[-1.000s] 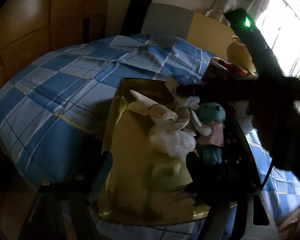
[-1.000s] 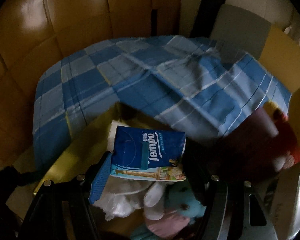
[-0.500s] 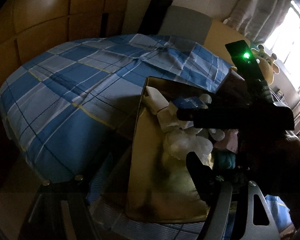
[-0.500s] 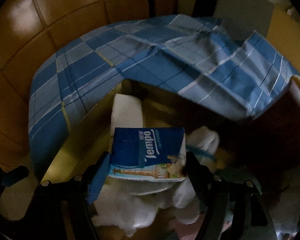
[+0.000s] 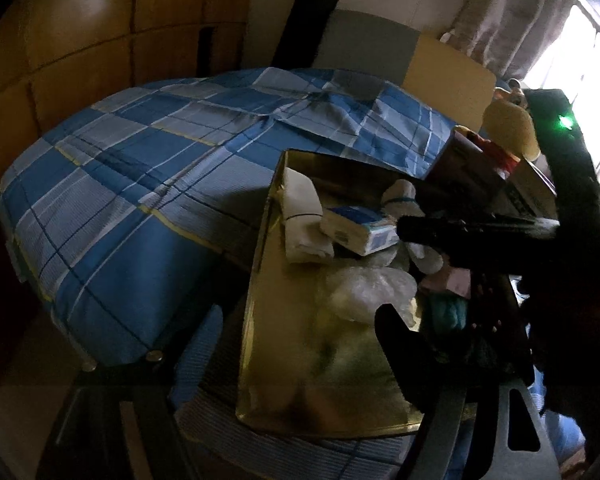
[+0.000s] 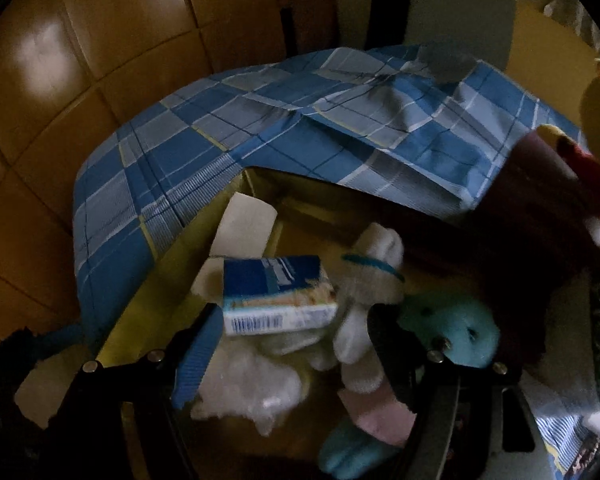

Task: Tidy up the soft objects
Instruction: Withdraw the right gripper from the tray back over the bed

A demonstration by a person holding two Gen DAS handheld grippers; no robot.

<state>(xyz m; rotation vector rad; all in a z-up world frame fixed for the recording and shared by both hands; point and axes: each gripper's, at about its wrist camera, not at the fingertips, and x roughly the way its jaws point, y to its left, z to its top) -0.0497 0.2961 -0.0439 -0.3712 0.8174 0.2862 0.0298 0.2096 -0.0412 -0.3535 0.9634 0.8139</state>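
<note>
A gold box lies on the blue plaid bed and holds soft things. A blue tissue pack lies loose on white socks, next to a teal plush bear and a white plastic bag. The pack also shows in the left wrist view. My right gripper is open just above the box, the pack lying beyond its fingers. My left gripper is open and empty over the box's near wall.
The plaid bedspread fills the left and far side. A dark red box and a yellow plush toy sit at the right. Wooden wall panels stand behind the bed.
My right gripper opened and let go of the tissue pack, which dropped onto the socks in the box. The left gripper drew back slightly.
</note>
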